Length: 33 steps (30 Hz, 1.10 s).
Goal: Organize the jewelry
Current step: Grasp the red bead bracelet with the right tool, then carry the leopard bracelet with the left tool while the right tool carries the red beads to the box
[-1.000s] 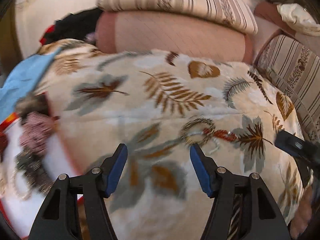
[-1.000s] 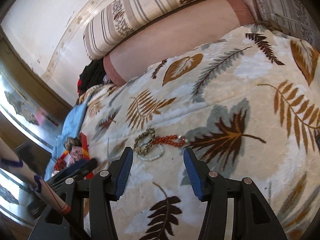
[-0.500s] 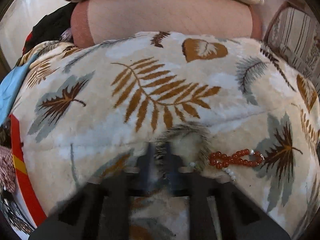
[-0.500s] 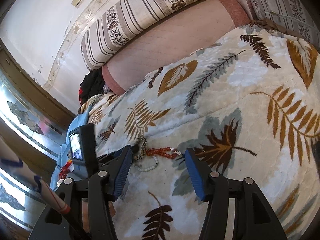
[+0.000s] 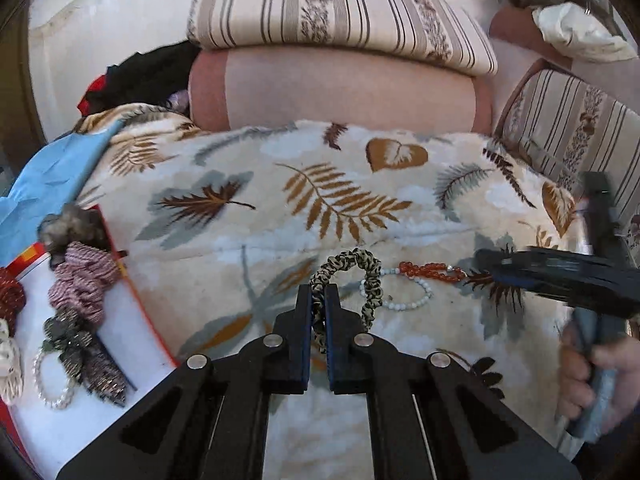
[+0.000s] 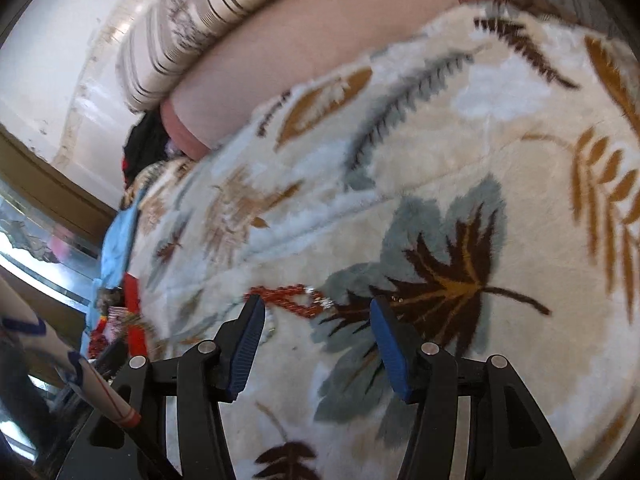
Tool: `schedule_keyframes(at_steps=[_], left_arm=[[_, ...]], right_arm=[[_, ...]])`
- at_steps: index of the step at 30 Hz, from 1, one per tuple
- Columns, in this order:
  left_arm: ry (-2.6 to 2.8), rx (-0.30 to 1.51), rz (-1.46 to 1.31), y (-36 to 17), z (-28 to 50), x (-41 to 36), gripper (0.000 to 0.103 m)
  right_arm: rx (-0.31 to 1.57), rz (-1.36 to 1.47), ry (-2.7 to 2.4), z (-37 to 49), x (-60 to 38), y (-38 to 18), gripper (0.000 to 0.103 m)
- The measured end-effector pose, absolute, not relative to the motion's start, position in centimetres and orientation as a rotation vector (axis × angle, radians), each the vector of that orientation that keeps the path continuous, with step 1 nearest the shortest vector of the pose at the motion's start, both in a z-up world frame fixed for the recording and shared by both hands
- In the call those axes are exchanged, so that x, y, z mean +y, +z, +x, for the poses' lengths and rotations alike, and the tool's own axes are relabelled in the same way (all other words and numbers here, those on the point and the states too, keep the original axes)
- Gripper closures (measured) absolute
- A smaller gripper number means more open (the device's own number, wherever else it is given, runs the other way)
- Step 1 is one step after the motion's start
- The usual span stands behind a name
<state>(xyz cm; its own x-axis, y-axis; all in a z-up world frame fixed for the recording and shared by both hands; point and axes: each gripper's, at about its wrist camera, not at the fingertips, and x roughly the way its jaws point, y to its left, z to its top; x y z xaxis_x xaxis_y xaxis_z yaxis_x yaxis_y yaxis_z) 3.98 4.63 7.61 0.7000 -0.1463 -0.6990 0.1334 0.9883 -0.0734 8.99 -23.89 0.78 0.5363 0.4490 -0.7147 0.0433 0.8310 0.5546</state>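
Note:
My left gripper (image 5: 319, 294) is shut on a leopard-print scrunchie (image 5: 370, 276), pinching its left side just above the leaf-patterned blanket (image 5: 320, 184). A red bead bracelet (image 5: 430, 270) and a white pearl bracelet (image 5: 416, 300) lie on the blanket just right of the scrunchie. My right gripper (image 6: 316, 314) is open and low over the blanket, with the red bead bracelet (image 6: 296, 300) lying between and just ahead of its fingertips. It also shows blurred at the right of the left wrist view (image 5: 552, 276).
A white tray with a red rim (image 5: 132, 300) at the left holds several scrunchies and bracelets, among them a pink striped scrunchie (image 5: 84, 276). A blue cloth (image 5: 48, 184) lies behind it. Striped cushions (image 5: 336, 16) and a pink bolster (image 5: 332, 88) line the back.
My left gripper closed on the leopard scrunchie and pulled back with it, lifting it. My right gripper moved down and left toward the red bead bracelet, staying open.

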Motion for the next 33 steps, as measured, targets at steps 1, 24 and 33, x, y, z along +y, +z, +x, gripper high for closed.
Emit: schedule_keyframes(at_steps=[1,24,33], left_arm=[[-0.152,0.773,-0.019,7.6,3.8,4.7,0.097],[-0.182,0.741,-0.018,5.9,5.6,5.6,0.097],[-0.179,0.727,-0.014,6.0,5.4,5.7,0.097]], right_arm=[[0.997,0.555,0.259,9.3,-23.7,0.4,0.048],[0.862,0.315,0.357,7.6,-18.6,5.0,0.095],[0.822,0.352,0.418,6.3,-18.3,6.6,0.095]])
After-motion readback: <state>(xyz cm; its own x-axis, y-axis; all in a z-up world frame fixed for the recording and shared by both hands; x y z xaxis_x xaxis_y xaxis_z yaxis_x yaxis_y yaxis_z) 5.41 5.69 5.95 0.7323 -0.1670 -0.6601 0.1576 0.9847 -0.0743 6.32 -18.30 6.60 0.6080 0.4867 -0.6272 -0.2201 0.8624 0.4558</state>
